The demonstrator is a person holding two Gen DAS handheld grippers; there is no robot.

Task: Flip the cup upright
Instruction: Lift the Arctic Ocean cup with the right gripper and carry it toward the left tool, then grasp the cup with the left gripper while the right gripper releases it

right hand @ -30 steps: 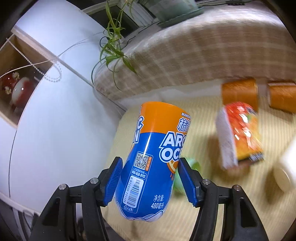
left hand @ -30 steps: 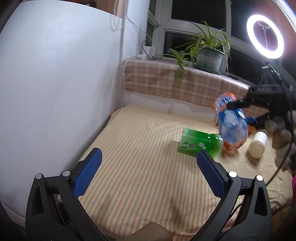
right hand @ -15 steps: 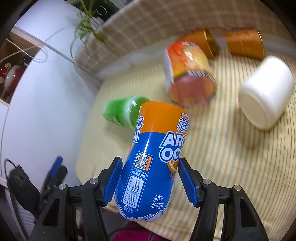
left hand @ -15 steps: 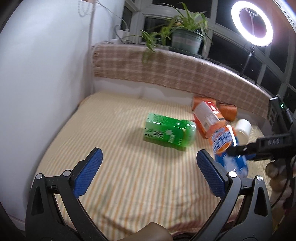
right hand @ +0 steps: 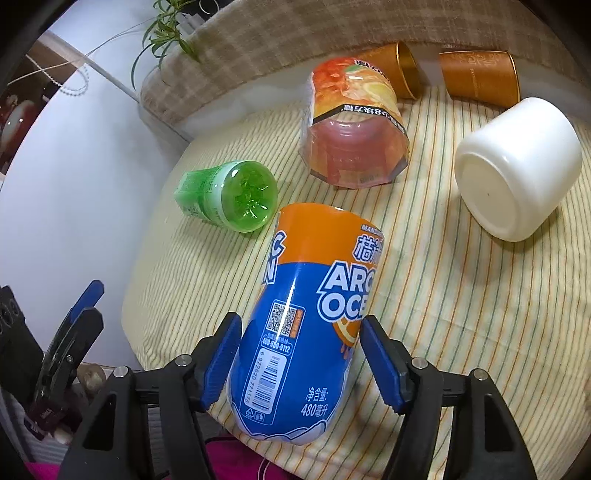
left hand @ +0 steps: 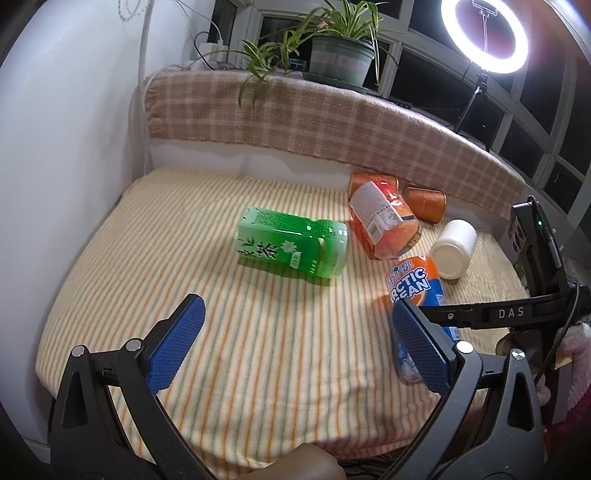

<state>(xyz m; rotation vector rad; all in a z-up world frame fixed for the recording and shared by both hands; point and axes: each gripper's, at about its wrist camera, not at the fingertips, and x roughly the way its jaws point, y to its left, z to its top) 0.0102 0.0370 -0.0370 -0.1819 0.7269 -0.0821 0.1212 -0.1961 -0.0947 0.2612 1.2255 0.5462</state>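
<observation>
My right gripper (right hand: 301,360) is shut on a blue and orange cup cut from an Arctic Ocean bottle (right hand: 306,314), tilted, low over the striped cloth near the table's front right. It also shows in the left wrist view (left hand: 415,291), partly behind my left finger. My left gripper (left hand: 295,347) is open and empty above the front of the striped table (left hand: 184,240). A green cup (left hand: 293,245) lies on its side mid-table. An orange-red cup (left hand: 382,225) and a white cup (left hand: 454,248) lie on their sides to its right.
Two brown-orange cups (right hand: 478,79) lie on their sides at the back by the checked cushion (left hand: 332,122). A white wall (left hand: 55,147) bounds the left. A potted plant (left hand: 340,55) and a ring light (left hand: 484,35) stand behind the cushion.
My right gripper has carried the blue cup down and toward the front right of the table. My left wrist view has swung right and down to take in the whole table.
</observation>
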